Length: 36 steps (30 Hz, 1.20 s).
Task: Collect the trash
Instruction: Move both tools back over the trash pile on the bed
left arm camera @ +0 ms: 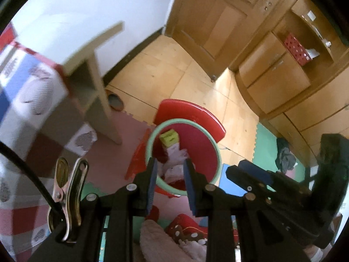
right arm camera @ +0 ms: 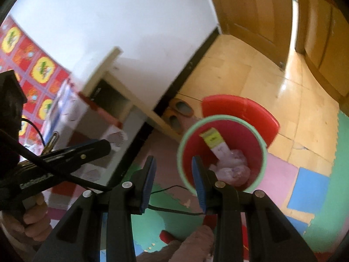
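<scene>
A red bin with a pale green rim (left arm camera: 187, 121) (right arm camera: 220, 118) stands on the foam mat floor. Inside lie a yellow-green carton (left arm camera: 169, 138) (right arm camera: 212, 139) and crumpled white wrapping (left arm camera: 174, 155) (right arm camera: 231, 166). My left gripper (left arm camera: 171, 183) hovers over the bin's near side, open, with nothing between its blue pads. My right gripper (right arm camera: 174, 181) is also open and empty, just left of the bin's near rim. Each gripper shows in the other's view: the right one (left arm camera: 250, 181) at the right, the left one (right arm camera: 87, 150) at the left, held by a hand (right arm camera: 32, 218).
A red basin (left arm camera: 192, 113) (right arm camera: 240, 109) lies behind the bin. A low beige table (left arm camera: 96, 65) and a patterned carton (left arm camera: 32, 87) stand left. Slippers (right arm camera: 181, 107) sit by the wall. Wooden cabinets (left arm camera: 272, 76) line the right. A foot in a red slipper (left arm camera: 185, 229) is below.
</scene>
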Available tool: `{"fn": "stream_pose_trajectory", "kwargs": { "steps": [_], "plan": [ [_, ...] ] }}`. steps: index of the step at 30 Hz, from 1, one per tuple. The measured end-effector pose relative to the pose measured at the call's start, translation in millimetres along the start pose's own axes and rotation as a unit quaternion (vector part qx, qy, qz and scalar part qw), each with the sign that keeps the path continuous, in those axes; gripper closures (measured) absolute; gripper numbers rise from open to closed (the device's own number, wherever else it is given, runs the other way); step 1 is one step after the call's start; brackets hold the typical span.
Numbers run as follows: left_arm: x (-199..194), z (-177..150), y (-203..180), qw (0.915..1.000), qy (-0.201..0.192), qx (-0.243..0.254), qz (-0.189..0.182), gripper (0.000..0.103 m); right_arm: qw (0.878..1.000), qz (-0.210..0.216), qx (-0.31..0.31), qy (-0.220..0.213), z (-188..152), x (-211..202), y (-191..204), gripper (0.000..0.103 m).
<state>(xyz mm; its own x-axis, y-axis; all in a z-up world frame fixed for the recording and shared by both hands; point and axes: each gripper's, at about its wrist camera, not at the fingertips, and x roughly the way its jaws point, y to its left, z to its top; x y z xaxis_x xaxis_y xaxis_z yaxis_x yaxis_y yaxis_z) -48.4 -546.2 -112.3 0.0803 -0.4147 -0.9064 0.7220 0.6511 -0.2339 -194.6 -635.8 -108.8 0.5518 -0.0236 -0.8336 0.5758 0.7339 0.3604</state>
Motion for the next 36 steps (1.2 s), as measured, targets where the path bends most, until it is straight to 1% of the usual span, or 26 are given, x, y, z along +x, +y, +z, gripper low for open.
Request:
{"fn": "stream_pose_trajectory", "kwargs": {
  "steps": [4,8,17,25,28,36],
  "plan": [
    [-37,-5,21,0.9994,-0.031,-0.010,0.003,0.078,0.999,0.021,-0.027,-0.010,0,-11,37,0.068],
    [-71,-11,45,0.9981,-0.054,-0.027,0.012,0.078,0.998,0.033,-0.056,-0.010,-3,-12,74,0.068],
    [-136,-34,107,0.9929,-0.086,-0.071,0.043,0.077,0.991,0.071,-0.112,-0.008,-18,-16,164,0.068],
    [-184,-62,163,0.9857,-0.109,-0.102,0.079,0.077,0.981,0.100,-0.164,-0.004,-38,-15,242,0.068],
    [-200,-75,186,0.9823,-0.115,-0.115,0.092,0.076,0.978,0.110,-0.177,-0.001,-46,-13,265,0.068],
    [-231,-108,239,0.9743,-0.123,-0.152,0.112,0.076,0.971,0.131,-0.202,0.010,-73,-5,319,0.068]
  ]
}}
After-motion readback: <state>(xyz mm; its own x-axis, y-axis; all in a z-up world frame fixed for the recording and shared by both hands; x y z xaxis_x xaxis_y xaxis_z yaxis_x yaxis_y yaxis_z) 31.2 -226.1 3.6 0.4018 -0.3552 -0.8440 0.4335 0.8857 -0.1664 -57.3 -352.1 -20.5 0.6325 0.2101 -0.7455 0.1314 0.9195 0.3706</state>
